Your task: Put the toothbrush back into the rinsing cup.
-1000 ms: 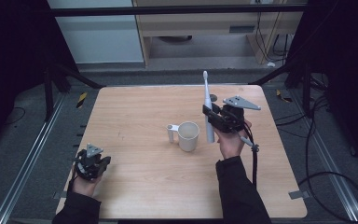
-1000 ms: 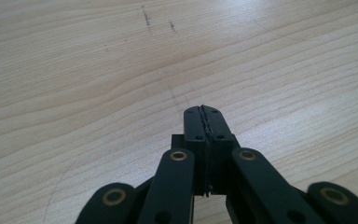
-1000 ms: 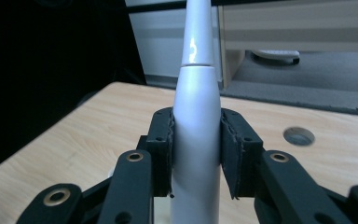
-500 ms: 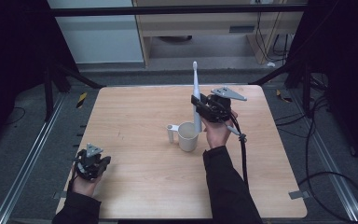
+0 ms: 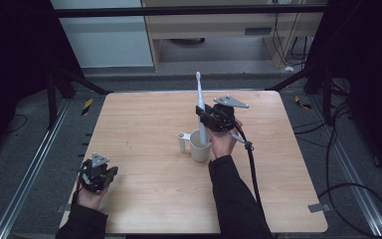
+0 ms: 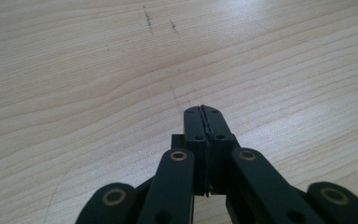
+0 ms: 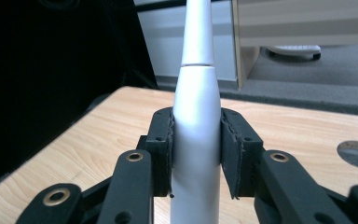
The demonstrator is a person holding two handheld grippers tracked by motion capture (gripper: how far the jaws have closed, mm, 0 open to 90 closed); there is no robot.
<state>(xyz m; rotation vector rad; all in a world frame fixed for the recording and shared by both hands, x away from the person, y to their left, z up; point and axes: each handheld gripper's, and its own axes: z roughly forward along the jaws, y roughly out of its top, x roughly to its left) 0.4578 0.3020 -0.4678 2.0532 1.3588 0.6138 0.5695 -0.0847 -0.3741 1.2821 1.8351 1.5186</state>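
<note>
A white electric toothbrush (image 5: 200,107) stands upright in my right gripper (image 5: 210,118), its lower end just above or inside the white mug (image 5: 197,145) at the table's middle. In the right gripper view both pads press on the toothbrush handle (image 7: 196,140). My left gripper (image 5: 99,172) rests near the table's front left corner, shut with nothing in it; its pads (image 6: 204,122) meet over bare wood.
The wooden table (image 5: 144,124) has bare room to the left of the mug and along the back. A black cable (image 5: 251,164) trails from my right gripper toward the front. Dark frame rails and loose floor cables surround the table.
My right hand has carried the toothbrush leftward and a little down, from beside the mug to over it. The left hand has not moved.
</note>
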